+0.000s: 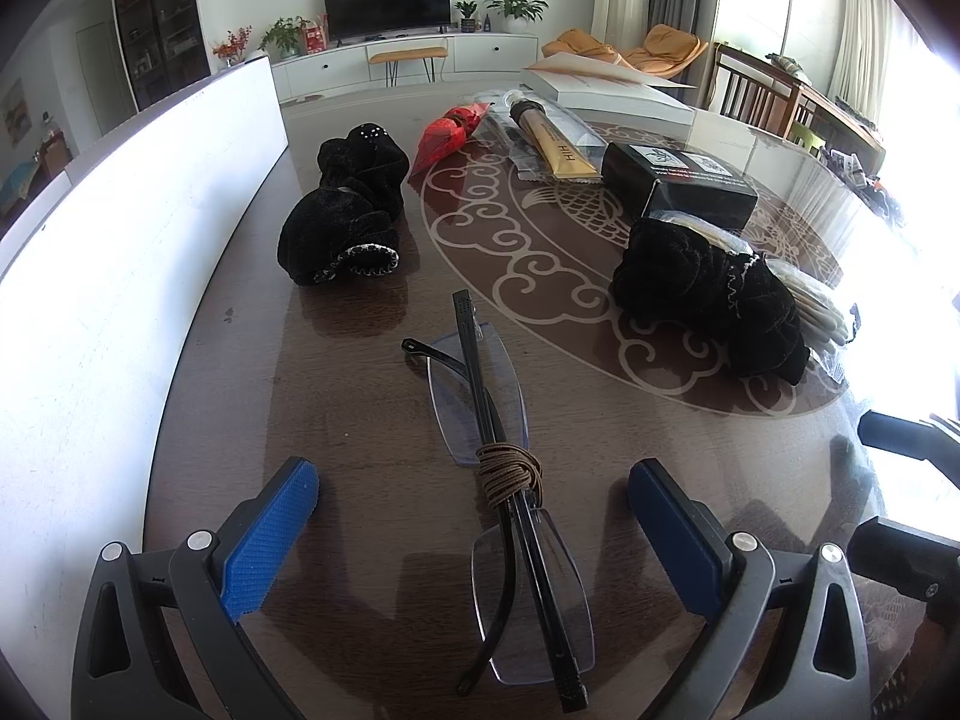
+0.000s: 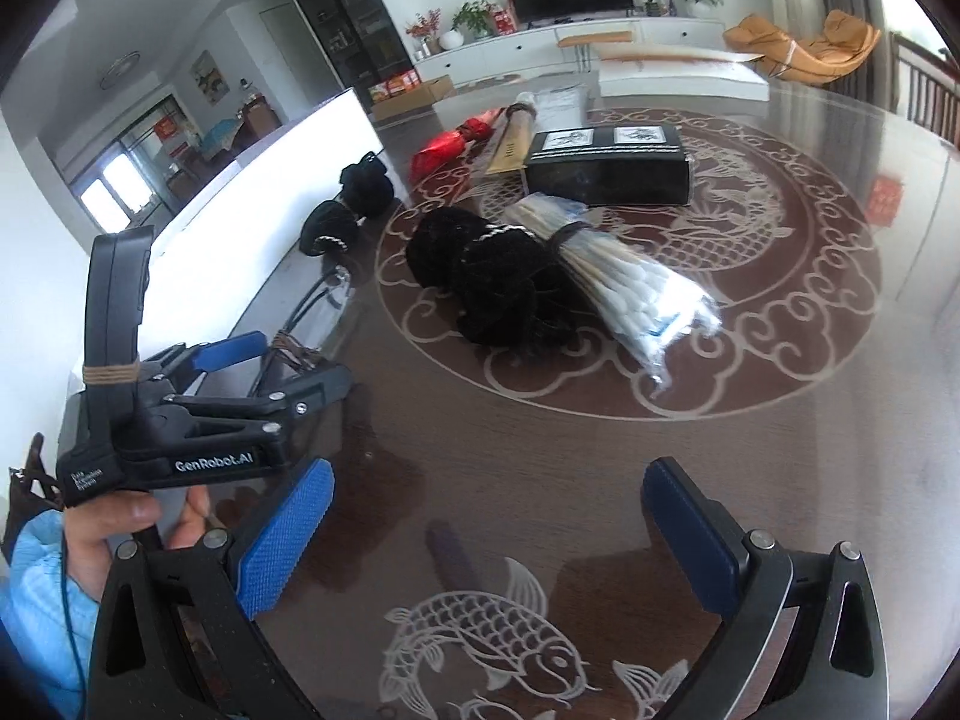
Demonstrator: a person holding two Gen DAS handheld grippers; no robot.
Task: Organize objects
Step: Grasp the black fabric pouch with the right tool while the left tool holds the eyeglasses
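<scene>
Left wrist view: we are holding the left gripper [image 1: 474,495] with its blue fingers [image 1: 270,534] spread wide, and two pairs of rimless glasses [image 1: 510,468] are lying between them on the dark patterned table [image 1: 360,396], untouched by either finger. A brown cord [image 1: 510,474] is binding the glasses together at the middle. Farther off, one black cloth bundle [image 1: 345,216] is sitting near the white board [image 1: 120,252], and another [image 1: 708,294] is resting beside a black box [image 1: 684,183]. In the right wrist view, we are keeping the right gripper [image 2: 486,516] spread as well, holding nothing, over bare tabletop, while a pack of cotton swabs [image 2: 624,276] is leaning against the nearer cloth bundle. Our hand [image 2: 114,528] is gripping the left tool at the frame's edge.
</scene>
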